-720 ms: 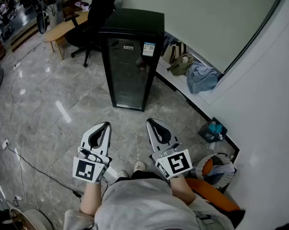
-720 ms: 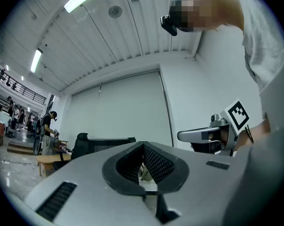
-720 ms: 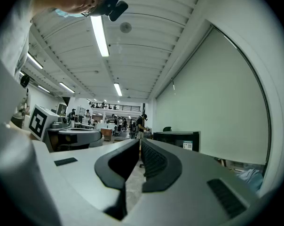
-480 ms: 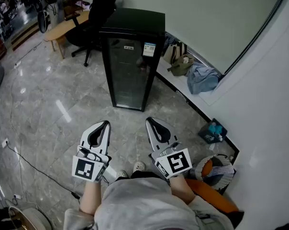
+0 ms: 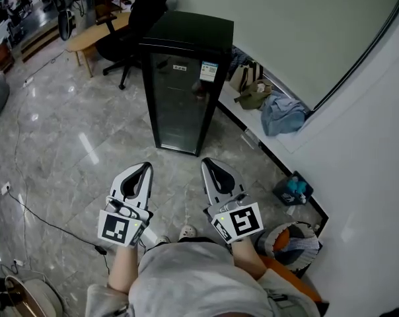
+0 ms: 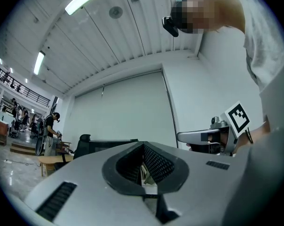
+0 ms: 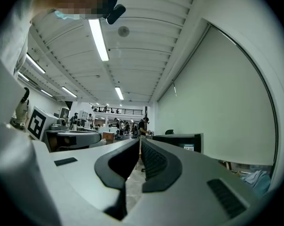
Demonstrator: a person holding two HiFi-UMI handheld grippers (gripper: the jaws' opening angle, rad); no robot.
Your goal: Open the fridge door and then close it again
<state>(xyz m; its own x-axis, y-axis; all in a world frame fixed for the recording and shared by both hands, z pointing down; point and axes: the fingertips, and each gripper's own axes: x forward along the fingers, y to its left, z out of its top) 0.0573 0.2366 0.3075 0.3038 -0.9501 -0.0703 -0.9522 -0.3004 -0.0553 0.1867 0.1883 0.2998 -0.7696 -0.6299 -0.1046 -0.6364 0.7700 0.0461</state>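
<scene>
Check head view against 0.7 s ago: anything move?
Barely. The camera shifted slightly, so the blue box by the wall sits a bit lower in frame, possibly from a small step forward. Nothing was gripped or released. The left gripper and right gripper stay shut, empty and side by side, short of the fridge, whose door is still closed.

Tall black fridge (image 5: 180, 98): glossy dark glass door, matt top. Grey stone-tile floor (image 5: 61, 137): polished, reflective. Left claw (image 5: 144, 172) and right claw (image 5: 207, 165): smooth matt grey plastic shells, black ribbed pads (image 7: 153, 163). Crumpled blue cloth (image 5: 282, 111) at 2 o'clock: soft, matt.
</scene>
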